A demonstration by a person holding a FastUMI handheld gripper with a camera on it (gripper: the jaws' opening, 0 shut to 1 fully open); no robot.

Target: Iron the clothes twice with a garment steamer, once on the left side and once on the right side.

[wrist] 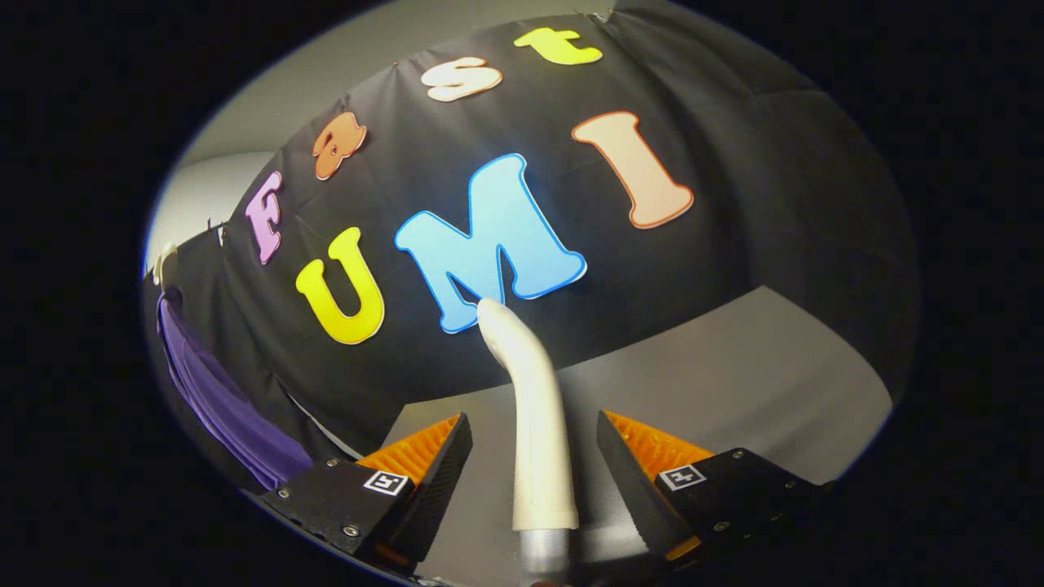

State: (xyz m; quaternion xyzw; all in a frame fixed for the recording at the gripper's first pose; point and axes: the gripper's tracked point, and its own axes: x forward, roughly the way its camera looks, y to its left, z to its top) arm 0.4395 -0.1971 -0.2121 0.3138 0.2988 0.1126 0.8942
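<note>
While the garment steamer (534,416) stands upright between the fingers of your gripper (534,469), note that its cream handle rises from a grey tube at the base and curves at the top toward the black booth wall (734,204). The fingers are spread wide, one on each side of the handle, and neither pad touches it; nothing is gripped. The steamer rests over a grey table (734,383) that runs from the fingers back to the wall. The purple garment (220,399) hangs well off to the left, beyond the left finger, under a pale hanger hook (167,265) near the wall.

Risk, as a judgement: if you close off-centre, one pad would probably meet the rounded handle first and push it sideways, tipping the steamer or leaving a skewed hold that twists during the strokes. The garment also lies far from the steamer, so a loose grip could slip on the way across.

The steamer's base and its nozzle face are cut off or turned away. Most of the garment is hidden, so its left and right sides cannot be told apart.
</note>
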